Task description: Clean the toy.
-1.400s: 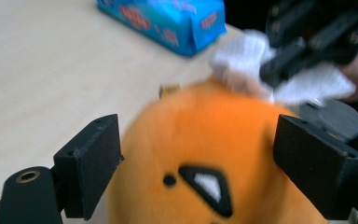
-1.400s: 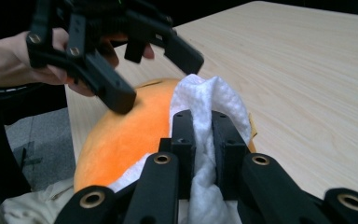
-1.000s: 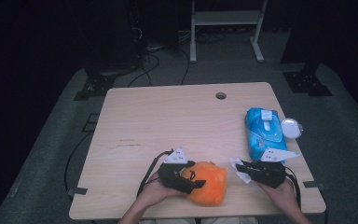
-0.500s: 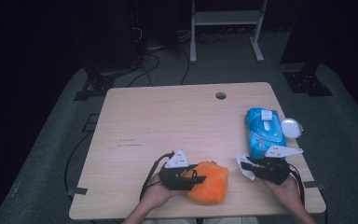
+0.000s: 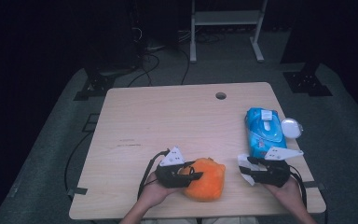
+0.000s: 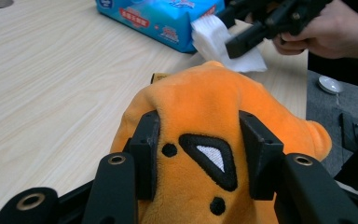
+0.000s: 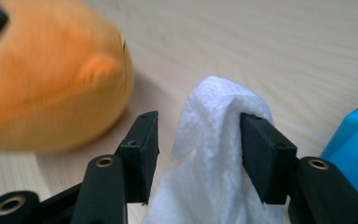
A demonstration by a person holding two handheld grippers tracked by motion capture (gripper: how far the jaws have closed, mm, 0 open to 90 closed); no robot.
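Orange plush toy [image 5: 207, 178]: near the front edge of the table [image 5: 168, 116], a little right of centre; black and white stitched markings face the left gripper view. Left gripper [image 6: 200, 144]: jaws clamped on the toy, pads pressed into both flanks of the plush. White wipe [image 7: 214, 154]: draped between the jaws of the right gripper [image 7: 198, 140], just right of the toy; it clings to one pad and stands apart from the other. These jaws have just been opening and stand apart. Blue wipe pack [image 5: 264, 130]: flat beside the right edge, just behind the right gripper. Table: pale wood grain with a round hole [image 5: 221, 95] near the far edge. Room: dark, grey floor, cables and a white metal stand [image 5: 226, 23] behind the table.
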